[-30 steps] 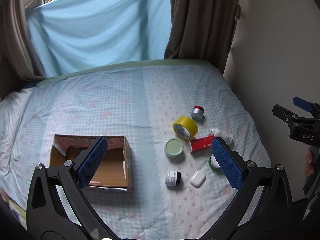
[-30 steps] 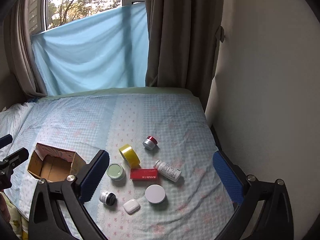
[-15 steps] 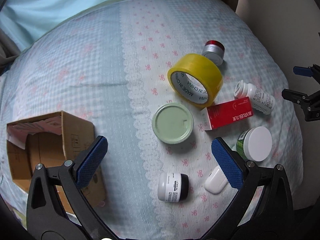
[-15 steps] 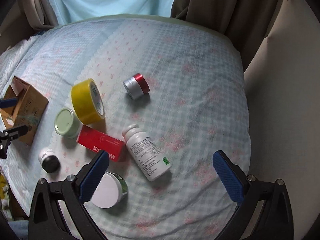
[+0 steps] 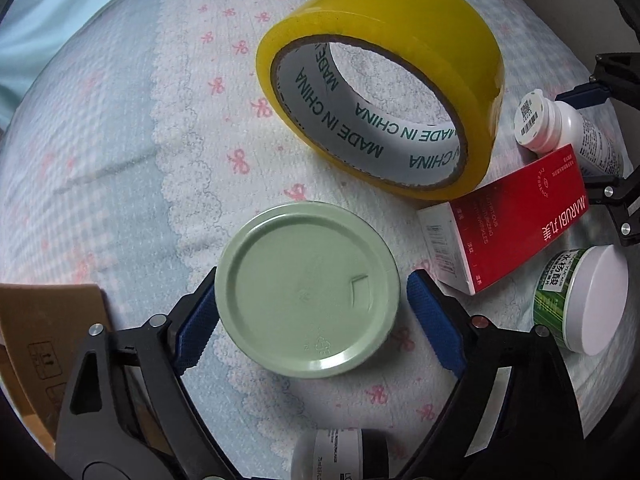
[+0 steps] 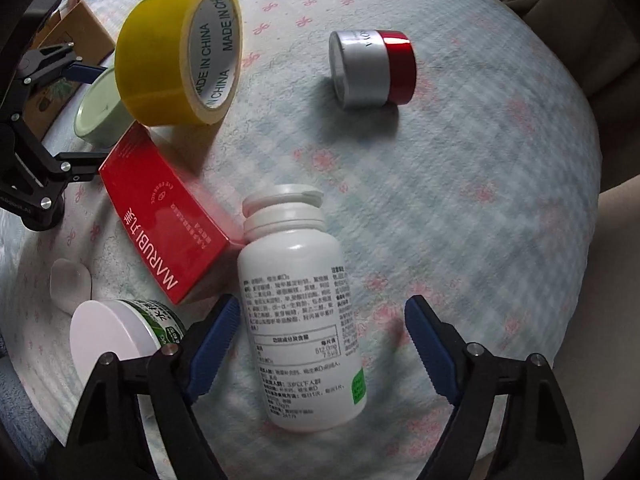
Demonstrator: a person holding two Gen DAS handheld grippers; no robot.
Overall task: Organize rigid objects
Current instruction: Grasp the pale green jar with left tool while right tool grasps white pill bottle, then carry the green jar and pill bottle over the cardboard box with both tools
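My left gripper (image 5: 312, 320) is open, its blue pads on either side of a pale green round jar (image 5: 307, 297) lying on the bed. My right gripper (image 6: 320, 344) is open around a white pill bottle (image 6: 300, 320) lying on its side; the left pad is near the bottle, the right pad stands apart. A yellow tape roll (image 5: 384, 80) leans against a red box (image 5: 516, 224). A white-lidded green jar (image 5: 580, 300) lies beside the box. A silver and red jar (image 6: 372, 68) lies further off.
A cardboard box (image 5: 36, 344) stands at the left edge of the bed. A small black and white jar (image 5: 340, 456) lies under my left gripper. A white earbud case (image 6: 70, 284) lies left of the red box. Brown curtain (image 6: 580, 20) at right.
Both grippers have dropped close to the bed. The left now brackets the green jar and the right brackets the pill bottle. Both jaws have narrowed.
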